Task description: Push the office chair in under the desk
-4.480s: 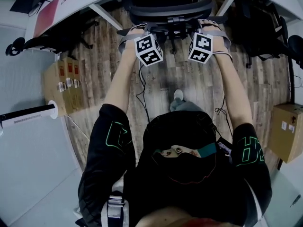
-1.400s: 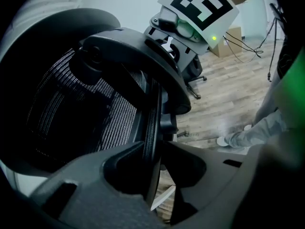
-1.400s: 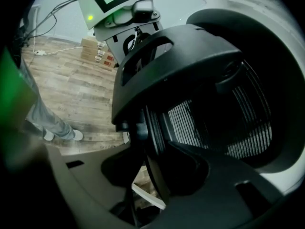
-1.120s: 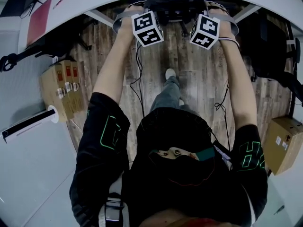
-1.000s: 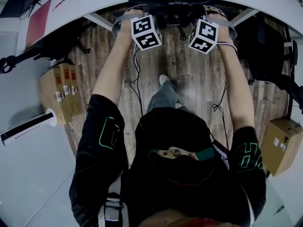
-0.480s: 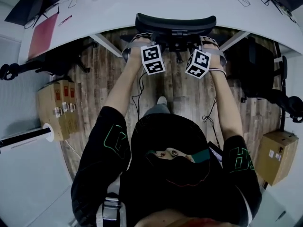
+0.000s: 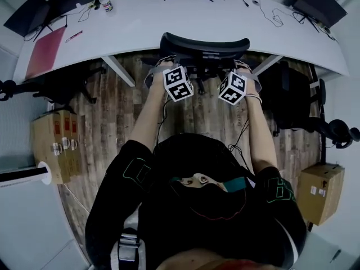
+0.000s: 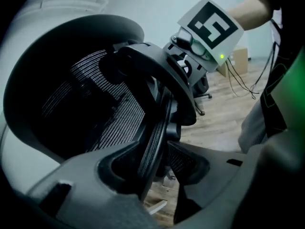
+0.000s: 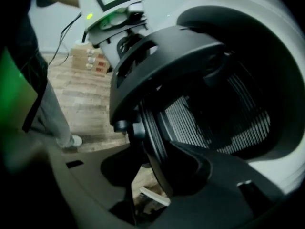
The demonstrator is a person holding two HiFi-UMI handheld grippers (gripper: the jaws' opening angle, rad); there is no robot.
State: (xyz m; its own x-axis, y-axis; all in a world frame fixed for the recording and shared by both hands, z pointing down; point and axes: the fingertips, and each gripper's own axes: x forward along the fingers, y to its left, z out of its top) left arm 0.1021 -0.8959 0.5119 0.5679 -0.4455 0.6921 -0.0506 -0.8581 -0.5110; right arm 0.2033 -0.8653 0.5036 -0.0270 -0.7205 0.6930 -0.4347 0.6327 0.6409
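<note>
The black mesh office chair (image 7: pixel 205 43) stands tucked against the white desk (image 7: pixel 169 21), with only its backrest top showing past the desk edge. My left gripper (image 7: pixel 170 66) and right gripper (image 7: pixel 241 66) reach to the backrest's two sides. In the left gripper view the backrest's rim (image 8: pixel 155 142) runs between the jaws of the left gripper (image 8: pixel 159 163), which have just been opening, with a gap beside the rim. In the right gripper view the rim (image 9: pixel 155 142) likewise passes between the jaws of the right gripper (image 9: pixel 143 168), floor showing on one side.
Other dark chairs sit under the desk at left (image 7: pixel 62 86) and right (image 7: pixel 292 94). Cardboard boxes stand on the wood floor at left (image 7: pixel 53 145) and right (image 7: pixel 318 193). A bottle (image 7: pixel 104 1), a red folder (image 7: pixel 45 52) and laptops lie on the desk.
The chair has slid in under the desk. The person's head has drawn back, so the whole desktop now shows. Both arms stay stretched toward the backrest.
</note>
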